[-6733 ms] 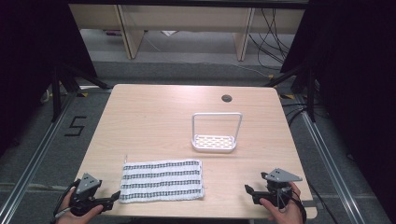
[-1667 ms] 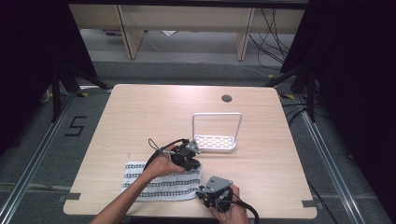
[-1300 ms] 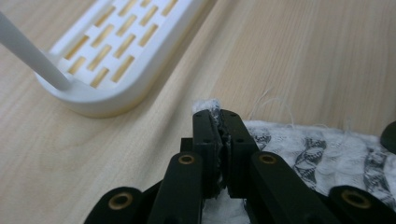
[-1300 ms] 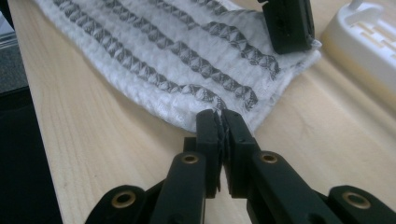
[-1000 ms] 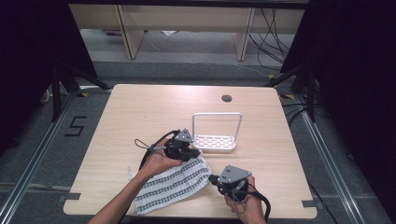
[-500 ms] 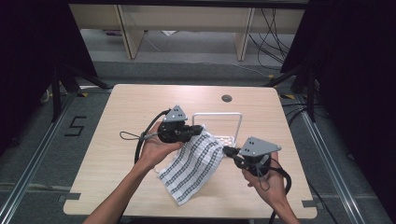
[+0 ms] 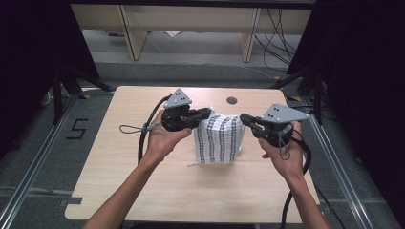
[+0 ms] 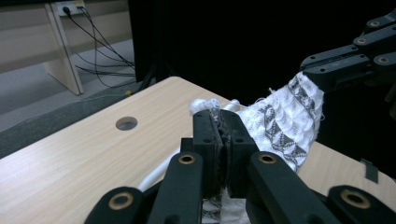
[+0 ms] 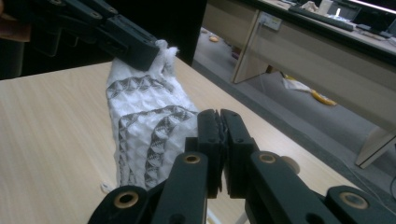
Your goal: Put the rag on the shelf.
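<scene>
I hold the patterned white cloth (image 7: 218, 138) lifted off the wooden table (image 7: 119, 157), at the centre of the high view. It hangs as a short curtain between the 2 grippers, its lower edge near or touching the tabletop.

Left gripper (image 7: 206, 113): jaws closed on the cloth's upper left corner. In the left gripper view (image 8: 219, 135) the 2 jaws are pressed together with fabric bunched above the tips.

Right gripper (image 7: 244, 118): jaws closed on the upper right corner. In the right gripper view (image 9: 218, 135) the jaws meet with only a thin seam of fabric between them, and the cloth runs off toward the upper left of the frame, where the other gripper pinches it.

A white rack sits on the table behind the cloth, mostly hidden; part of its wire (image 8: 161, 170) shows below the left gripper's jaws.

Risks from here, as I judge them:
1. The right grip looks shallow. Pulling the grippers apart could drag that corner free, and the cloth would swing down from 1 corner.
2. Uneven height between grippers would skew the hanging edge.
3. Moving forward at low height could snag the cloth on the rack.
</scene>
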The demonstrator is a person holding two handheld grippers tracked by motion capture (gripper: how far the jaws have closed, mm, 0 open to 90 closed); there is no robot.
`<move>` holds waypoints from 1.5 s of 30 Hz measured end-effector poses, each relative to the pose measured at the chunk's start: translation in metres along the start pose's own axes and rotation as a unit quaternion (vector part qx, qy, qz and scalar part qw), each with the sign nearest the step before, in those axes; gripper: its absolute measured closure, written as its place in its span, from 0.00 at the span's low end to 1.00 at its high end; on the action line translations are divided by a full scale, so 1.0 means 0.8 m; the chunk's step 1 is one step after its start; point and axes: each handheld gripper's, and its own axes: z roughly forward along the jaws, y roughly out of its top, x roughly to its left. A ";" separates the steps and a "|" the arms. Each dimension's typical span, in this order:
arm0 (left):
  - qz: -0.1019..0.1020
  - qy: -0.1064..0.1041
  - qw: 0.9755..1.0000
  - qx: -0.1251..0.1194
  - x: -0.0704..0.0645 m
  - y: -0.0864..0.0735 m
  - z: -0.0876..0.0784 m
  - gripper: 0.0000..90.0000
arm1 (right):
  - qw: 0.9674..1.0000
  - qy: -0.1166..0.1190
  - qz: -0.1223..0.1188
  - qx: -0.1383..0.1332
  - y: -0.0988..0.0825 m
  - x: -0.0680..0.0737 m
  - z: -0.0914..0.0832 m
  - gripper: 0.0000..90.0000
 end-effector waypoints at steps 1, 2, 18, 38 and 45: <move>-0.003 0.005 1.000 -0.006 0.000 0.002 0.000 0.95 | 1.000 0.009 -0.003 0.003 0.004 -0.003 0.002 0.98; -0.005 0.007 1.000 -0.010 0.002 0.005 0.000 0.95 | 1.000 0.002 -0.008 0.004 0.007 -0.005 0.004 0.98; -0.024 0.036 0.999 -0.018 0.009 0.045 0.028 0.95 | 0.999 -0.030 0.016 -0.006 0.032 -0.049 0.015 0.98; -0.035 0.075 0.997 0.008 0.050 0.082 0.066 0.95 | 0.998 -0.050 0.042 0.011 0.050 -0.100 0.065 0.98; -0.062 0.076 0.995 0.016 0.074 0.077 0.086 0.95 | 0.996 -0.058 0.059 0.025 0.056 -0.123 0.093 0.98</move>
